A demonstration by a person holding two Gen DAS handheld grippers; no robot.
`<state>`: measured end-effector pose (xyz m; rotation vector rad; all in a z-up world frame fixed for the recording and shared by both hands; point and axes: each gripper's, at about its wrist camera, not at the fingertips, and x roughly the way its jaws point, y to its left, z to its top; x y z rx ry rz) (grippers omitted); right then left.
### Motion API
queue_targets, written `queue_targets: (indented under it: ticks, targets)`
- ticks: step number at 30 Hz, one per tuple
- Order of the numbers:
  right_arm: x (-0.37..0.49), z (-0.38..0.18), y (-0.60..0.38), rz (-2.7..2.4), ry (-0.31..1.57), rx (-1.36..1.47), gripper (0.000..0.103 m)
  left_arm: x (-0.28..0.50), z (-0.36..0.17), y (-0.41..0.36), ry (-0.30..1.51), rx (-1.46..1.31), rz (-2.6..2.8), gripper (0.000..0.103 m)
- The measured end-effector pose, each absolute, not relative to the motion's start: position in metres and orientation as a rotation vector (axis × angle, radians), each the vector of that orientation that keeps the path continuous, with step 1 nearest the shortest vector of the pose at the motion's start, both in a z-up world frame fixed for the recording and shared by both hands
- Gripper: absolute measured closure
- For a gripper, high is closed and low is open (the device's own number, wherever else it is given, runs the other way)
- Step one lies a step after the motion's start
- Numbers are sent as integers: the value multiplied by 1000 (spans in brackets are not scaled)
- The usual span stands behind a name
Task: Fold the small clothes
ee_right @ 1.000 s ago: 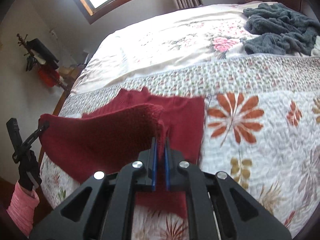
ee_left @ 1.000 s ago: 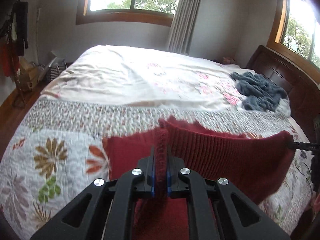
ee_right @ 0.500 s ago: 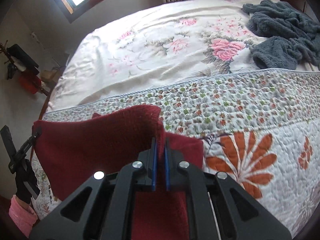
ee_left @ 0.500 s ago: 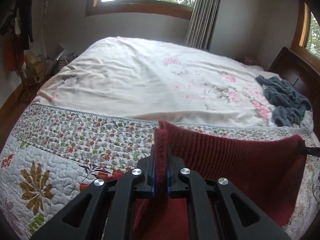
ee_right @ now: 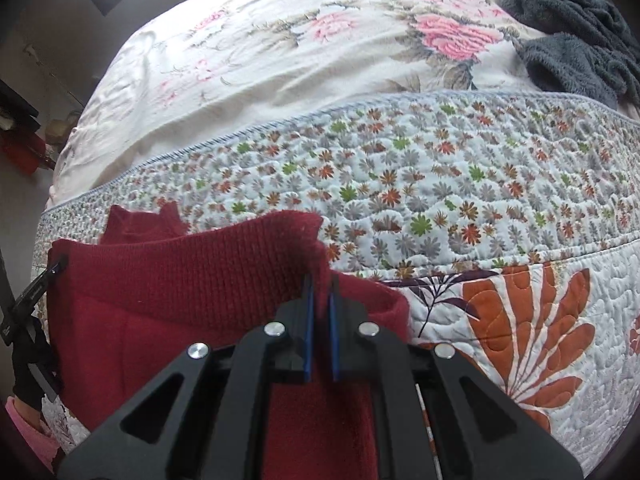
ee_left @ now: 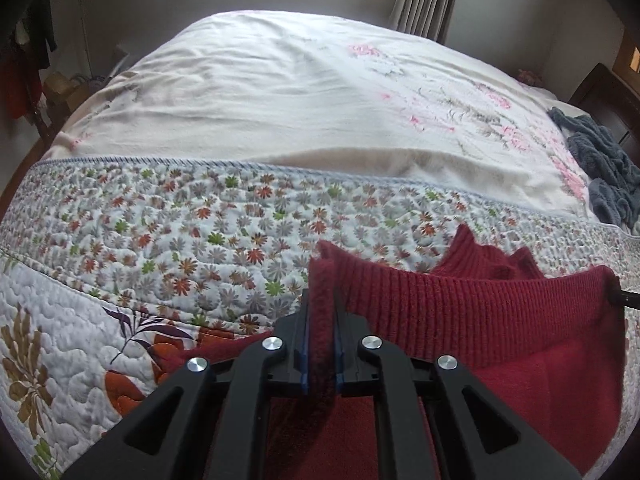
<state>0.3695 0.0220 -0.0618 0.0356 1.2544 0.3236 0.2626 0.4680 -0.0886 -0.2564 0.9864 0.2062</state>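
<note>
Red knit garment [ee_left: 472,312]: ribbed hem now carried further up-frame over the quilt [ee_left: 180,248]; both jaws stay pinching its corners, fold advancing.

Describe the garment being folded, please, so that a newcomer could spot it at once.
Start at the bed, on its flower-print quilt nearest the cameras. There the red knit sweater hangs with its ribbed edge stretched between the left gripper and right gripper. The only other garment, the grey fleece, lies crumpled far off.

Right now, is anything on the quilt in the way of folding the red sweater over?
Nothing visible. Both grippers already pinch the sweater hem, and the quilt ahead is bare. The grey towel lies far back, well clear.
</note>
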Motion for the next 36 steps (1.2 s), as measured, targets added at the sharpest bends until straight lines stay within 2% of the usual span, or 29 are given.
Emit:
queue_targets:
  ticks: [3, 8, 14, 16, 20, 22, 24, 32, 33, 36]
  targets:
    - [375, -80, 22, 302, 1282, 40, 97, 266, -102, 470, 1021, -257, 222, 89]
    - [376, -97, 21, 265, 1306, 37, 91, 262, -114, 478, 1025, -301, 266, 66]
    - [369, -81, 13, 279, 1287, 59, 83, 243, -98, 498, 991, -426, 279, 65]
    - [361, -69, 4, 306, 1276, 93, 78, 232, -80, 499, 951, -412, 285, 65]
    - [332, -49, -16, 376, 1270, 140, 74, 208, -49, 496, 894, -387, 269, 62]
    - [308, -42, -26, 409, 1273, 132, 65, 192, -36, 487, 888, -375, 237, 60]
    - [288, -41, -34, 432, 1286, 140, 64, 180, -32, 474, 898, -363, 204, 57]
    - [209, -74, -61, 503, 1414, 222, 63, 140, -52, 409, 999, -332, 54, 56]
    - [206, -77, -61, 507, 1422, 228, 68, 137, -57, 405, 1011, -334, 52, 56]
    - [198, -76, -57, 517, 1428, 223, 91, 133, -74, 393, 1052, -341, 52, 56]
